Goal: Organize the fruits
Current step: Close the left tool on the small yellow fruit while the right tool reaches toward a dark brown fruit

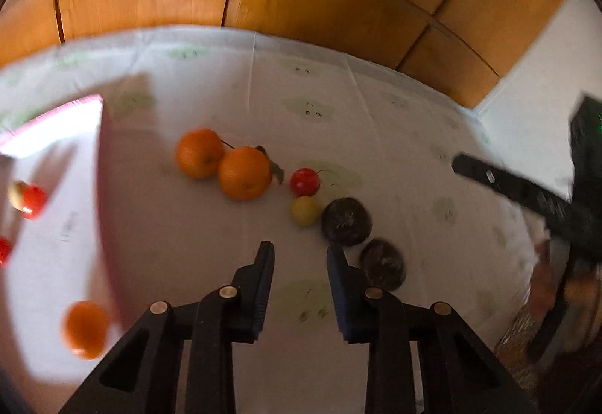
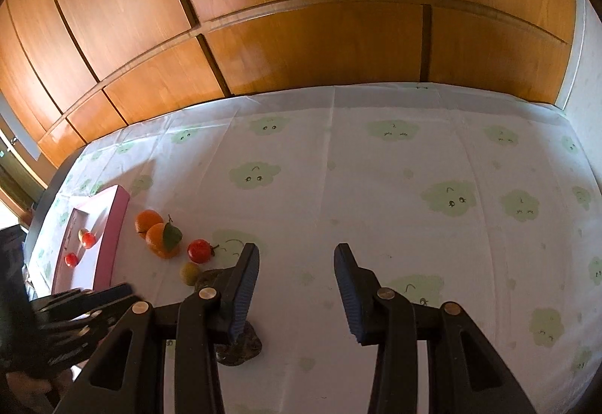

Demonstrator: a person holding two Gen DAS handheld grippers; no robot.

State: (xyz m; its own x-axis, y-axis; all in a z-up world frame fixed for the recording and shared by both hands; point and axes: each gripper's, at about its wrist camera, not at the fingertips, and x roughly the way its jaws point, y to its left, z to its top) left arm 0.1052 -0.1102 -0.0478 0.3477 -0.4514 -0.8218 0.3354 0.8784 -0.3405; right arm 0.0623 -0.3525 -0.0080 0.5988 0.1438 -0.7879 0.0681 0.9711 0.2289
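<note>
Clearly the sorting is partly done. In the left of the left wrist view, the shallow pink-walled tray with a white floor (image 1: 107, 165) already holds small red fruits, a pale one and, it seems through the blur, an orange one.

Still out on the white cloth-covered surface printed with green clouds (image 1: 395, 135) are two round oranges with stems and a leaf (image 1: 225, 165) that touch each other. To their right lie a small glossy red fruit (image 1: 305, 181) and a small yellow fruit (image 1: 304, 210), then two dark brown rough-skinned round fruits (image 1: 346, 222), the nearer one just beside the left tool's right finger.

The left tool (image 1: 299, 256) is released and grips nothing, its jaws standing only narrowly apart over bare cloth. The right tool (image 2: 297, 256) is likewise released and empty over bare cloth at the centre of its view.

We judge the next pick to be one of the dark brown fruits. To do it well:
- We widen the left jaws first, since the present gap looks too narrow for that fruit.
- We shift right until the fruit sits centred between the pads.
- We come down steeply and close gently across its widest part.

Crowded neighbours may roll if nudged.
</note>
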